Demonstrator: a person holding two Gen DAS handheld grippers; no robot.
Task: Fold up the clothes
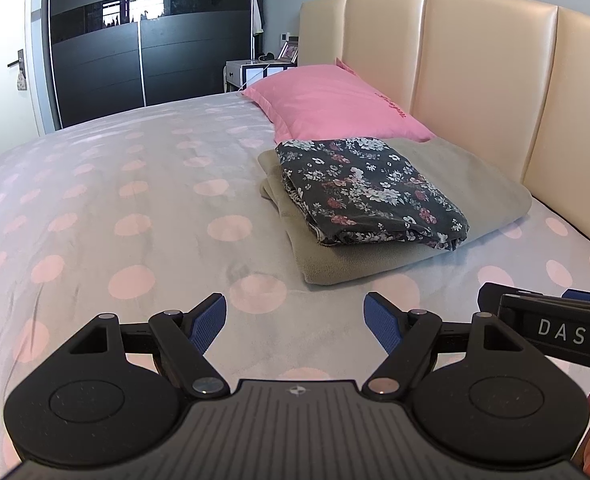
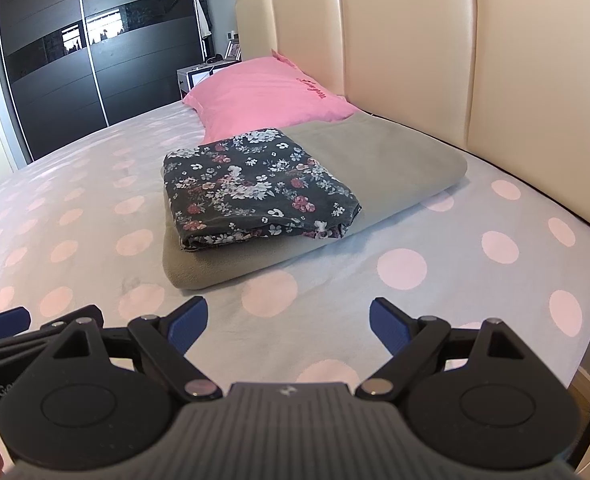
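A folded dark floral garment lies on top of a folded grey-green garment on the bed, near the headboard. My left gripper is open and empty, held above the sheet a short way in front of the stack. My right gripper is open and empty too, also in front of the stack. The right gripper's body shows at the right edge of the left wrist view. The left gripper shows at the left edge of the right wrist view.
The bed has a pale sheet with pink dots. A pink pillow lies behind the stack against a cream padded headboard. A dark wardrobe and a nightstand stand beyond the bed.
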